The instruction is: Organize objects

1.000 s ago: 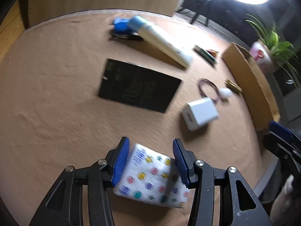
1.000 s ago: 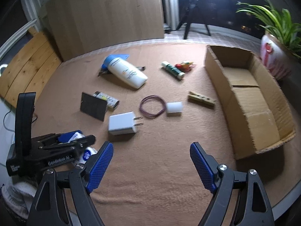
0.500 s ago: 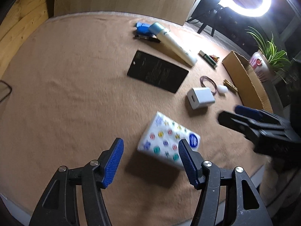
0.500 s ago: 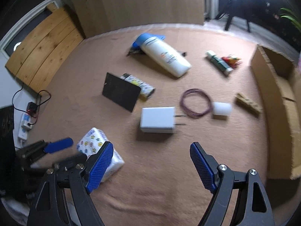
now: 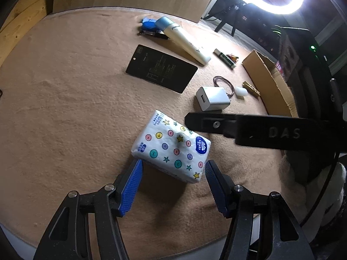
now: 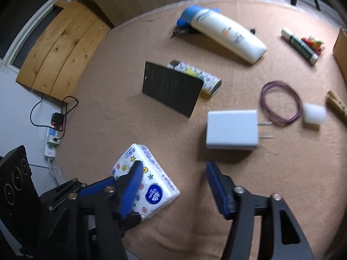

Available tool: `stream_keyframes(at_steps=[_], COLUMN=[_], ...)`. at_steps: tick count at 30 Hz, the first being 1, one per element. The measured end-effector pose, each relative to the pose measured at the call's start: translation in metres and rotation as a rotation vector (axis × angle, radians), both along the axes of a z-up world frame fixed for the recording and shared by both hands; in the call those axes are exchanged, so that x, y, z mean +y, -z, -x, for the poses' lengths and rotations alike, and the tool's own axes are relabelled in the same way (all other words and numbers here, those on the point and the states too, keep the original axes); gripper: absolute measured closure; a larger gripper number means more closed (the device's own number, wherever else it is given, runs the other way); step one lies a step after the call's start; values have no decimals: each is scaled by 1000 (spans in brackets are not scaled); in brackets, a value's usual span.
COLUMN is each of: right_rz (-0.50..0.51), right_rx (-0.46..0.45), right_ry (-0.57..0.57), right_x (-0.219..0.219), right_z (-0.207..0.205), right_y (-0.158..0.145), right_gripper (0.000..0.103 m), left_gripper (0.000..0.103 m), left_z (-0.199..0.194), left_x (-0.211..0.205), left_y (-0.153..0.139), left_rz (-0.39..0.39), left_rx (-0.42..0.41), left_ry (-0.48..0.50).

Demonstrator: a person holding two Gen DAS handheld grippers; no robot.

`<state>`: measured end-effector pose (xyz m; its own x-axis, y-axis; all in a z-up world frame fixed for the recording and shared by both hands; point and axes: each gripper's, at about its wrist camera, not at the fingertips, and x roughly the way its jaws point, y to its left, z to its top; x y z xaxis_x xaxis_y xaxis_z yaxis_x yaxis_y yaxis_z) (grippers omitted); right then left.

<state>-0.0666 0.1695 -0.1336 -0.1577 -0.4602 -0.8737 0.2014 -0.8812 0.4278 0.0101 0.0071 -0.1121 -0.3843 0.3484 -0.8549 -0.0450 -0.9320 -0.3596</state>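
A white tissue pack (image 5: 171, 146) with coloured dots and stars lies on the tan felt table (image 5: 65, 108), just ahead of my open left gripper (image 5: 172, 173). Nothing is between its blue pads. In the right wrist view the pack (image 6: 149, 182) lies at the lower left, partly behind the left pad of my open right gripper (image 6: 173, 173). The white charger (image 6: 232, 130) lies just ahead of the right gripper. The right gripper's arm (image 5: 249, 130) crosses the left wrist view over the pack's far corner.
A black card (image 6: 171, 88) leans on a patterned tube (image 6: 195, 75). A white bottle (image 6: 225, 34) with a blue cap, a green stick (image 6: 301, 45), a purple wire loop (image 6: 280, 104), a white foam block (image 6: 314, 114), a wooden clip (image 6: 337, 106) and a cardboard box (image 5: 269, 84) lie farther off.
The left gripper let go of the tissue pack, opened and drew back; the pack now lies on the table. The right gripper swung left and down towards the pack and charger.
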Motion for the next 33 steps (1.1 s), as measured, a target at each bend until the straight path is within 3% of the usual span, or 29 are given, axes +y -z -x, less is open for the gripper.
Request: stream_keyframes(at_steps=[4, 8, 16, 25, 33], right_rz=[18, 60, 76, 109, 81], right_rx=[-20, -57, -58, 24, 138], right_ry=[-43, -65, -38, 113, 290], right_x=[-8, -12, -2, 61, 150], right_z=[-4, -8, -18, -25, -38], right_y=[2, 5, -3, -42, -85], right_gripper=[51, 64, 65, 65, 65], left_gripper=[44, 52, 57, 57, 57], left_z=[3, 3, 5, 23, 49], left_x=[2, 5, 14, 62, 149], left_y=[2, 5, -1, -30, -65], left_rz=[-6, -2, -8, -14, -33], left_rx=[-5, -8, 15, 96, 192], left_ry=[8, 28, 44, 151, 326])
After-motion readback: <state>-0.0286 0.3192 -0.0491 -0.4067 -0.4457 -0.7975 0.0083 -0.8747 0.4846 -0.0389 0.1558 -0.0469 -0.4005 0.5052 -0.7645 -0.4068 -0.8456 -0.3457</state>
